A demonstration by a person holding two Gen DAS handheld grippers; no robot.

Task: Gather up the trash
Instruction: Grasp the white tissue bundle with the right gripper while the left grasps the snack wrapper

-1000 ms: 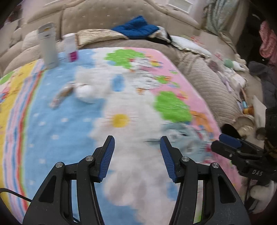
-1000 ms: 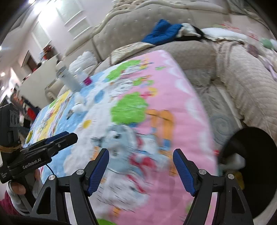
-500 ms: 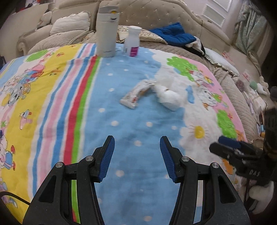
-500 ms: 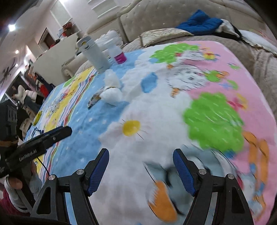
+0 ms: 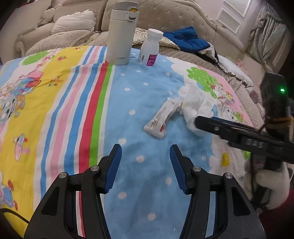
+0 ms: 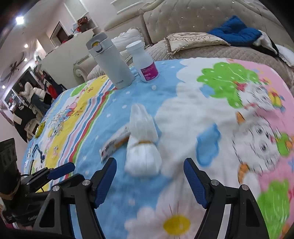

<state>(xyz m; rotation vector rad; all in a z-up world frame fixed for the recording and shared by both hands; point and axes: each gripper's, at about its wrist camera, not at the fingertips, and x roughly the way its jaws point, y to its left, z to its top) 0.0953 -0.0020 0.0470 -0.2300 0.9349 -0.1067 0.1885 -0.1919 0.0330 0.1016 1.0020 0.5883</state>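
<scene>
Cartoon-print fleece blanket [image 5: 77, 114] covers the surface, beige tufted sofa [image 6: 193, 16] behind. Crinkled clear plastic wrapper [image 5: 161, 118] lies mid-blanket, touching a white tied-off bag [image 6: 142, 145]. Left gripper [image 5: 145, 161] jaws open, short of wrapper; right gripper [image 6: 149, 174] jaws open, just short of bag. Grey-white thermos [image 5: 121, 33] & white pill bottle w/ magenta label [image 5: 150, 48] stand at far edge.

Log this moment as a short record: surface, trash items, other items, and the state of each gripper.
surface: cartoon blanket with stripes and dots
trash: white tied bundle lying beside a clear wrapper, the two touching
other items: grey flask and white pill bottle, both upright, side by side at the far edge
left gripper: open, empty, short of the wrapper
right gripper: open, empty, bundle just ahead between its fingers
background: beige sofa, blue cloth
</scene>
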